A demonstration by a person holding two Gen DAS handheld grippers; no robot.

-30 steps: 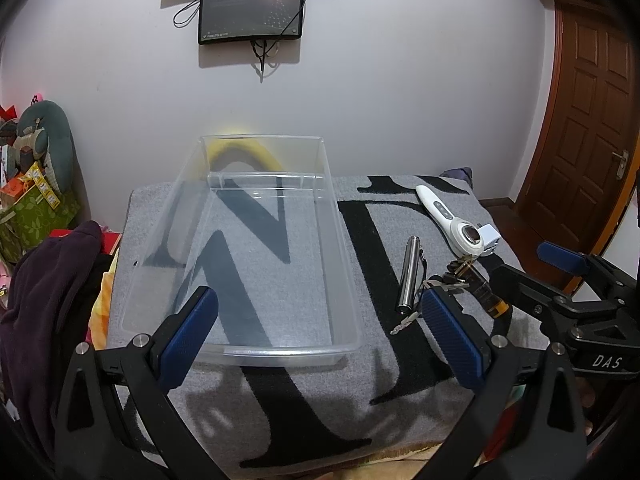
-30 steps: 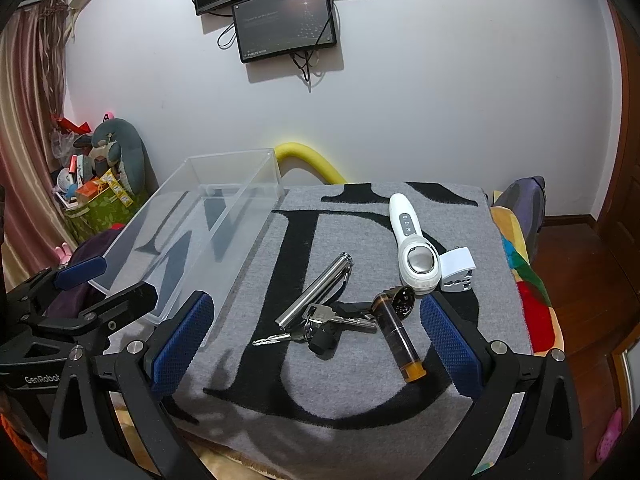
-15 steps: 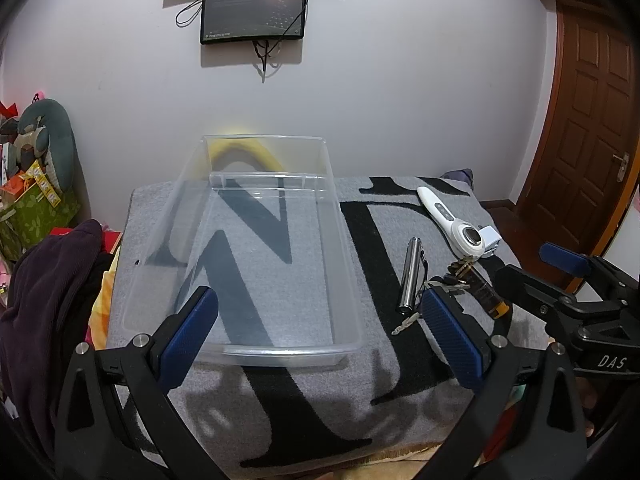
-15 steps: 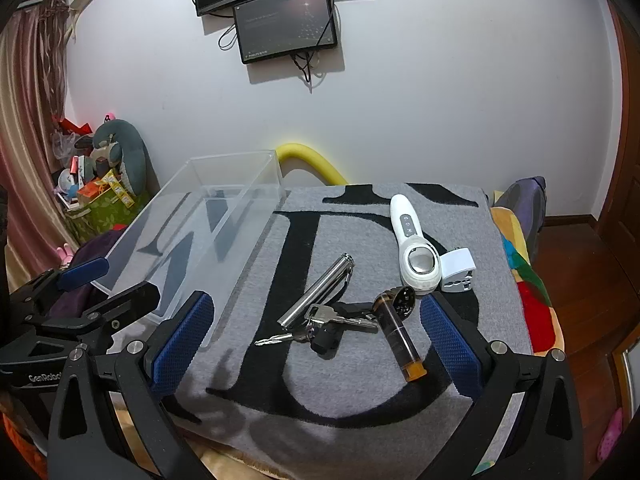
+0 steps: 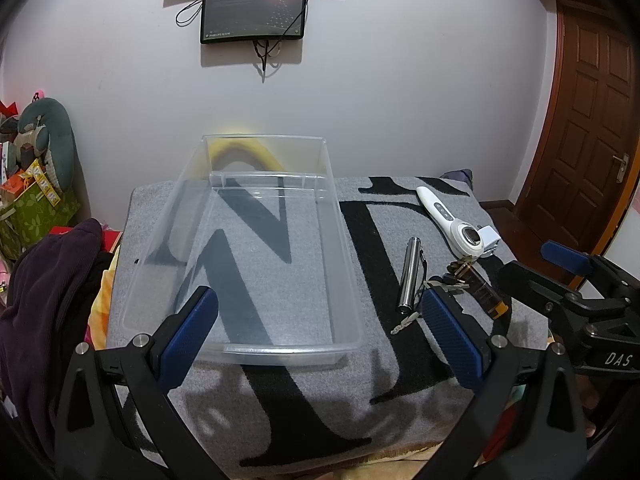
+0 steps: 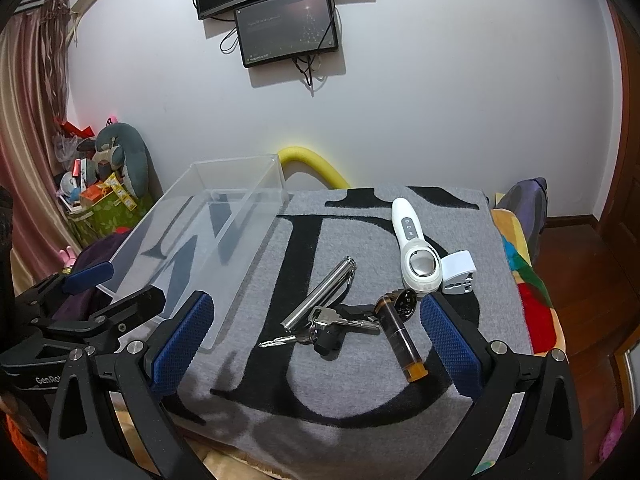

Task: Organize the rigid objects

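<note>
Keys (image 6: 324, 326) partly under flashlight (image 6: 320, 294), amber tube (image 6: 400, 334) overlapping

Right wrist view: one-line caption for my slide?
Open right gripper above flashlight, keys, amber vial; clear bin at left.

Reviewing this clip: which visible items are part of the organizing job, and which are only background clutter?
Job: clear bin, silver flashlight, keys, amber-capped tube, white handheld device, white plug adapter.

Background: wall monitors, yellow foam tube, plush toy, door.

1 bin (image 5: 344, 264), 1 flashlight (image 6: 320, 294), 1 keyring (image 6: 328, 326), 1 adapter (image 6: 459, 274).
</note>
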